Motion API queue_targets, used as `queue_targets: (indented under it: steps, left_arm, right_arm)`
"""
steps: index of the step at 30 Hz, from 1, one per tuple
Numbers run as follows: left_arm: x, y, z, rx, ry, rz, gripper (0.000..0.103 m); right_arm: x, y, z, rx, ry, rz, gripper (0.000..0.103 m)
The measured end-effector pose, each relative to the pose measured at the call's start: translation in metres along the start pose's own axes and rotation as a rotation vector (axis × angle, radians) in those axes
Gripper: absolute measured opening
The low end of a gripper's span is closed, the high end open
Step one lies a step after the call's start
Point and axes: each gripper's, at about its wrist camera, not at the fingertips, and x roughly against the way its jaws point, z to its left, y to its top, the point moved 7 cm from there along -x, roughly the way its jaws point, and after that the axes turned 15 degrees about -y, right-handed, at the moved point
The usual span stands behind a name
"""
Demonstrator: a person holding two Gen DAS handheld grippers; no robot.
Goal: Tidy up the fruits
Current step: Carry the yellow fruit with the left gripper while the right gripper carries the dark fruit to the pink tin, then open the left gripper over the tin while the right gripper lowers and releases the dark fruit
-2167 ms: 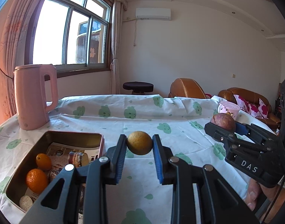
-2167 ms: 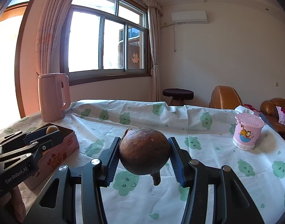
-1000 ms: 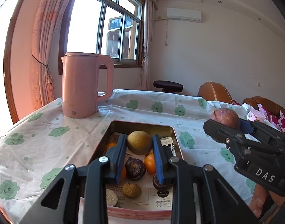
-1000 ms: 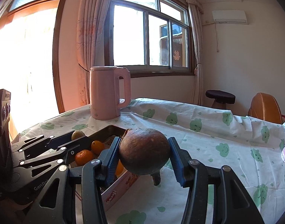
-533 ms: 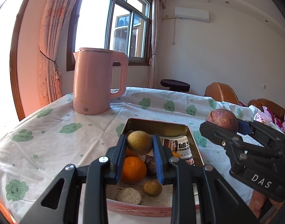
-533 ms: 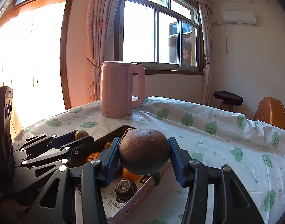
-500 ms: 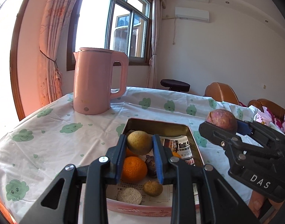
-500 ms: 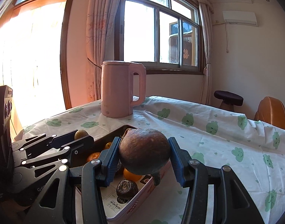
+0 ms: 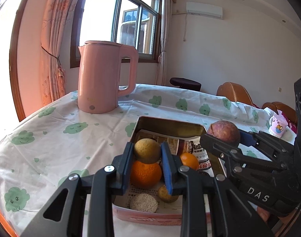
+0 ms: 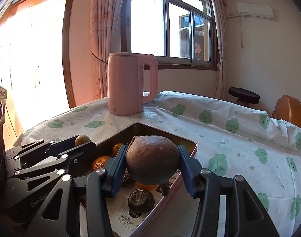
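Observation:
My left gripper (image 9: 147, 151) is shut on a small yellow-brown fruit (image 9: 146, 150) and hovers over the open tin box (image 9: 170, 125). The box is lined with printed paper and holds two oranges (image 9: 145, 174), a dark wrinkled fruit (image 10: 141, 198), a small brown fruit (image 9: 166, 194) and a pale round piece (image 9: 143, 203). My right gripper (image 10: 152, 163) is shut on a large dark purple-brown fruit (image 10: 152, 160), above the box's right side. In the left wrist view that gripper (image 9: 223, 133) shows at the right, over the box's far right corner.
A pink electric kettle (image 9: 103, 79) stands on the cloud-print tablecloth (image 9: 51, 134) behind the box. A small pink printed cup (image 9: 277, 125) sits far right. A dark stool (image 9: 185, 83) and brown leather seats (image 9: 234, 94) lie beyond the table.
Both grippers have come closer to the tin box and a little lower, each still carrying its fruit. The box and kettle now look larger and nearer.

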Motion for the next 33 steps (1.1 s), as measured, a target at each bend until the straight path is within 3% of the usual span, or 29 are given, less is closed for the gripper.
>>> queue_targets:
  steps: [19, 25, 33]
  left_arm:
    - [-0.005, -0.007, 0.005, 0.021, 0.009, 0.044, 0.029]
    - [-0.005, -0.008, 0.004, 0.019, 0.007, 0.038, 0.031]
    - [0.002, -0.006, 0.011, 0.037, 0.036, 0.006, 0.065]
  right_arm:
    - [-0.017, -0.012, 0.015, 0.046, 0.044, 0.083, 0.053]
    - [-0.015, -0.011, 0.008, 0.019, 0.023, 0.071, 0.066]
    - [-0.005, -0.007, -0.009, -0.053, -0.023, 0.023, 0.076]
